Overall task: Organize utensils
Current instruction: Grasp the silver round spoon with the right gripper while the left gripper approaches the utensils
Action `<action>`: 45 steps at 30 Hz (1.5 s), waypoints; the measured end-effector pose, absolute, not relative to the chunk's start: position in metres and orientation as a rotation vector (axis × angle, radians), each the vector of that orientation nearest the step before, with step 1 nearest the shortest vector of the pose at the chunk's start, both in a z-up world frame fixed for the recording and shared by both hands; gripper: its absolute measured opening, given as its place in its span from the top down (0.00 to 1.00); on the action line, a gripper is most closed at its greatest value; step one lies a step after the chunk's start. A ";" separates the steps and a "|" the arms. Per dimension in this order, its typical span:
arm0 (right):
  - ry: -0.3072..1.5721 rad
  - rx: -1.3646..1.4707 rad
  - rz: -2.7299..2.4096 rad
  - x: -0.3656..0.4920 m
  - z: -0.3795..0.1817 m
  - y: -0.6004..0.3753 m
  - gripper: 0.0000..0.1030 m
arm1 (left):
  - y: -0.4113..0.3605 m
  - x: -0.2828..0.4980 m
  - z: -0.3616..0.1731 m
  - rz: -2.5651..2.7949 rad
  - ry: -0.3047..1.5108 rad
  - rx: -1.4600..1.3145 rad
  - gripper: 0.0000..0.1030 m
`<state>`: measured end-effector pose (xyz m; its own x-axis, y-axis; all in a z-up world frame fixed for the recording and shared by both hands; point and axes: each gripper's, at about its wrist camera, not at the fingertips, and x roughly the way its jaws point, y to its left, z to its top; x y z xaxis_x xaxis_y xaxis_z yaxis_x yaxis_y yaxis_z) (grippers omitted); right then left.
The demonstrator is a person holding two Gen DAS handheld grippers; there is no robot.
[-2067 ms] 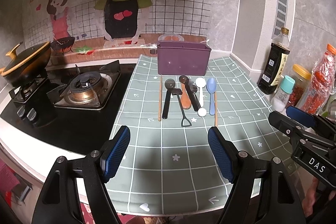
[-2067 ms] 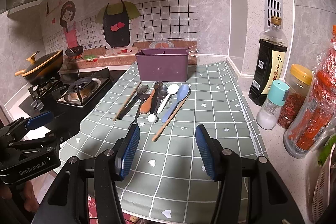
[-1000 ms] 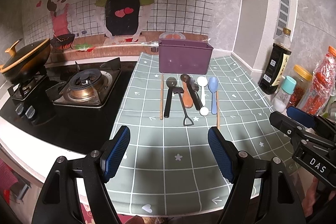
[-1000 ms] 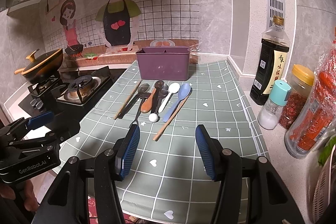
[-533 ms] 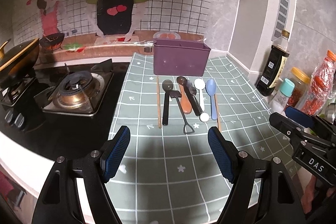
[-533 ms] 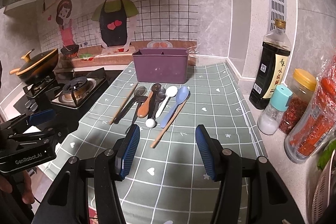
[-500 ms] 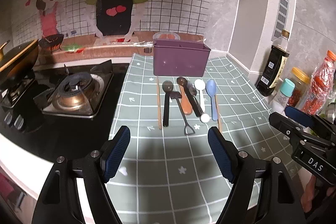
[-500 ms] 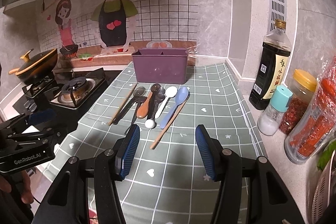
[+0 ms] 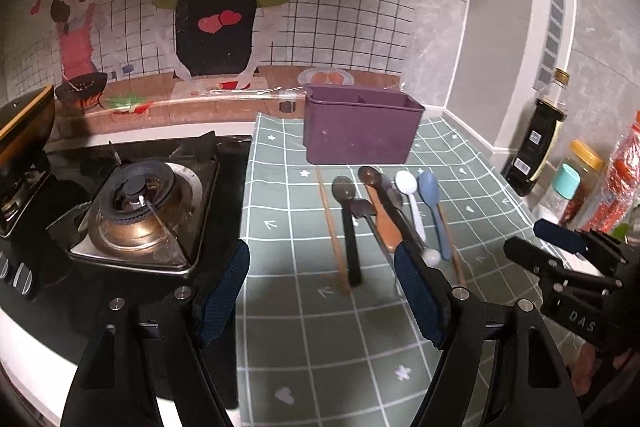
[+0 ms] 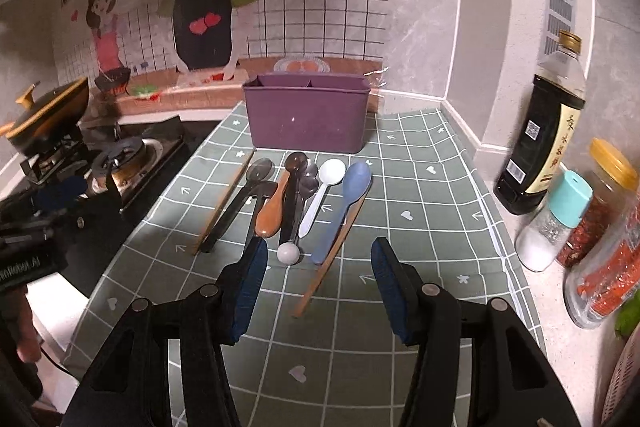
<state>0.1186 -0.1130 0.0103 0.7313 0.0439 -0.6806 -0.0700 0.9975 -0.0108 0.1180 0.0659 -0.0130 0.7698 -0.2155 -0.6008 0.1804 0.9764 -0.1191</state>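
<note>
A purple two-compartment utensil holder (image 9: 360, 131) (image 10: 307, 115) stands at the back of the green checked mat. Several utensils lie in a row in front of it: two wooden chopsticks (image 10: 332, 251), a black spoon (image 9: 349, 227), a wooden-handled spoon (image 10: 272, 215), a white spoon (image 10: 324, 195) and a blue spoon (image 10: 344, 207). My left gripper (image 9: 322, 291) is open and empty, just short of the near ends of the chopstick and black spoon. My right gripper (image 10: 316, 287) is open and empty, over the near ends of the blue spoon and right chopstick.
A gas stove (image 9: 136, 211) with a pot (image 10: 48, 115) lies left of the mat (image 9: 304, 339). A soy sauce bottle (image 10: 544, 131), a salt shaker (image 10: 552, 223), a jar and a red packet stand along the right wall.
Both grippers have moved forward and lower toward the row of utensils, which now sits much closer. Both stay open. The utensils have not moved.
</note>
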 end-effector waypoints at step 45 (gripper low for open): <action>0.937 -0.098 0.308 0.202 -0.064 -0.090 0.72 | 0.078 0.132 -0.044 -0.032 0.763 -0.171 0.45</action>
